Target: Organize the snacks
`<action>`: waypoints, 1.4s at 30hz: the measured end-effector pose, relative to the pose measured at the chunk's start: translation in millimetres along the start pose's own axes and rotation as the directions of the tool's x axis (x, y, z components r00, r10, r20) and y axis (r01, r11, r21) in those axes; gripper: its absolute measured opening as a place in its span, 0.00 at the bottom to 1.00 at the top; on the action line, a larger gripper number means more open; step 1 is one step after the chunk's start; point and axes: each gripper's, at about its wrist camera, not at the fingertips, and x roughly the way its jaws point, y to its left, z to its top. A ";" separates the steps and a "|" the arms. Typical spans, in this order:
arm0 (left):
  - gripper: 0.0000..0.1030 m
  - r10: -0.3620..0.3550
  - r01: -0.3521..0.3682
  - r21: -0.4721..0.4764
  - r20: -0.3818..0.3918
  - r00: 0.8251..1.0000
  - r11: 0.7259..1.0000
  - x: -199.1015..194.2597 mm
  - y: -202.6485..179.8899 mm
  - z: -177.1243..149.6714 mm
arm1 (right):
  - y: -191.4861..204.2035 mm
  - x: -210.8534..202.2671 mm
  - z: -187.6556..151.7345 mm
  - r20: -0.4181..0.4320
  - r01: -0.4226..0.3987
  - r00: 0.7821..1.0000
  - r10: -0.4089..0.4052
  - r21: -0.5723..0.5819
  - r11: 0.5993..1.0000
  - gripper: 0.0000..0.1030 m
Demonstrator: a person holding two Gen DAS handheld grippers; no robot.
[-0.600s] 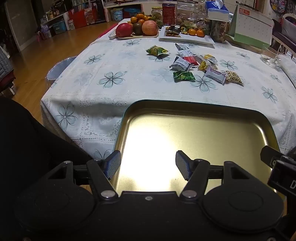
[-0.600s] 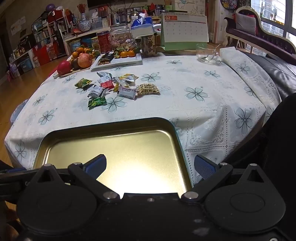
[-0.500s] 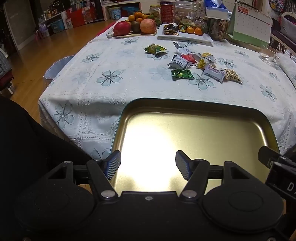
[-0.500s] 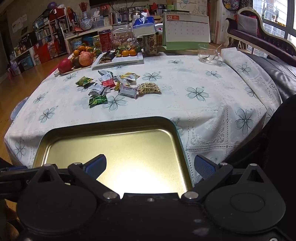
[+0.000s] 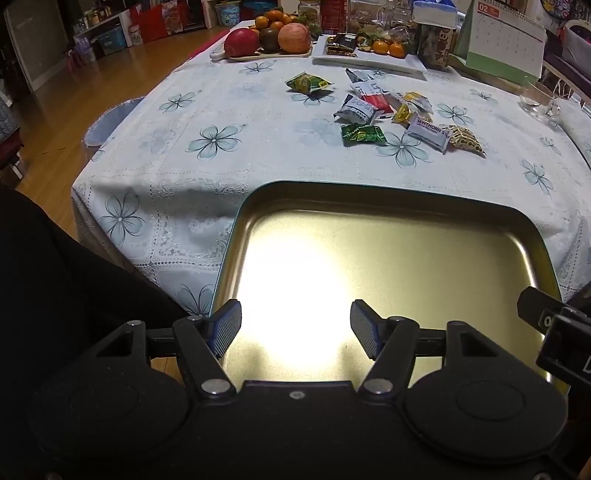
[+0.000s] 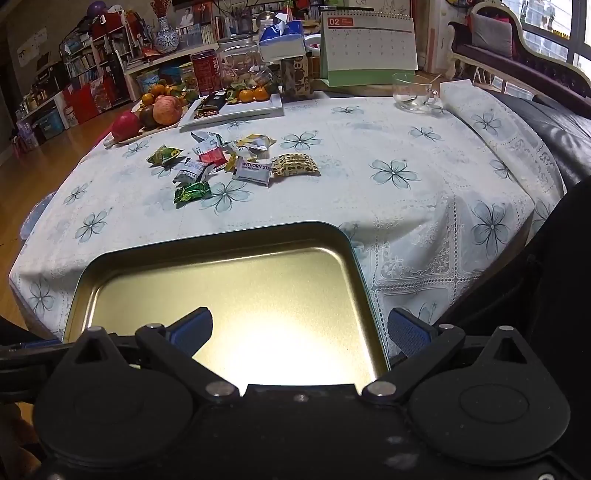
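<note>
**Both grippers hang open over an empty gold tin tray, snacks lie farther up the table**

The left gripper [image 5: 295,328] points down over the near part of a shallow gold metal tray [image 5: 399,192], its blue-padded jaws spread wide with nothing between them. The right gripper [image 6: 299,328] hangs over the same tray [image 6: 221,238], jaws likewise spread wide and empty; its right finger sits outside the tray's right rim, over the tablecloth. The tray sits at the near edge of a table covered by a white tablecloth with blue flowers [image 5: 214,138], and a bright glare lies on the tray's bare floor.

The wrapped snacks [image 6: 229,162] lie in a loose cluster near the middle of the table, well apart from the tray. Among them are a dark green packet [image 5: 362,133] nearest the tray, a white packet printed "HAWTHORN" [image 5: 430,132], a gold-patterned packet [image 5: 466,139] touching its right end, a red and white packet [image 5: 375,98], and a yellow-green packet [image 5: 309,82] set apart to the left.

Beyond the snacks stand a plate of apples and oranges [image 5: 273,35], a white rectangular dish with tangerines [image 5: 369,55], a desk calendar [image 6: 367,46] and a glass cup [image 6: 413,92]. A dark sleeve [image 5: 66,295] fills the left wrist view's lower left
</note>
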 end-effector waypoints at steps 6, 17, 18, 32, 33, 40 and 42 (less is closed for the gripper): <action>0.65 0.001 -0.001 0.007 0.001 1.000 1.000 0.4 -1.2 -1.3 | 0.4 1.3 0.1 -0.005 0.000 1.000 0.000 0.000 1.000 1.00; 0.65 0.000 0.000 0.008 -0.004 1.000 1.000 0.7 -0.9 -1.3 | 0.2 2.1 -1.1 -0.013 -0.002 1.000 0.002 -0.008 1.000 1.00; 0.65 0.000 0.000 0.009 -0.003 1.000 1.000 0.9 -0.9 -1.5 | 0.2 1.9 -1.2 -0.013 -0.002 1.000 0.002 -0.008 1.000 1.00; 0.65 0.001 -0.001 0.014 -0.005 1.000 1.000 0.7 -1.6 -0.8 | 0.0 2.0 -1.8 -0.023 -0.006 1.000 0.005 -0.014 1.000 1.00; 0.65 0.001 -0.001 0.014 -0.005 1.000 1.000 0.7 -1.5 -0.9 | 0.2 1.8 -1.8 -0.023 -0.006 1.000 0.006 -0.016 1.000 1.00; 0.65 0.004 -0.004 0.024 -0.003 1.000 1.000 -0.2 -3.8 -0.8 | 0.8 2.3 -0.8 -0.028 -0.007 1.000 0.006 -0.021 1.000 1.00; 0.65 0.004 -0.004 0.026 -0.003 1.000 1.000 -0.2 -4.0 -1.1 | 0.7 2.1 -0.6 -0.029 -0.007 1.000 0.007 -0.019 1.000 1.00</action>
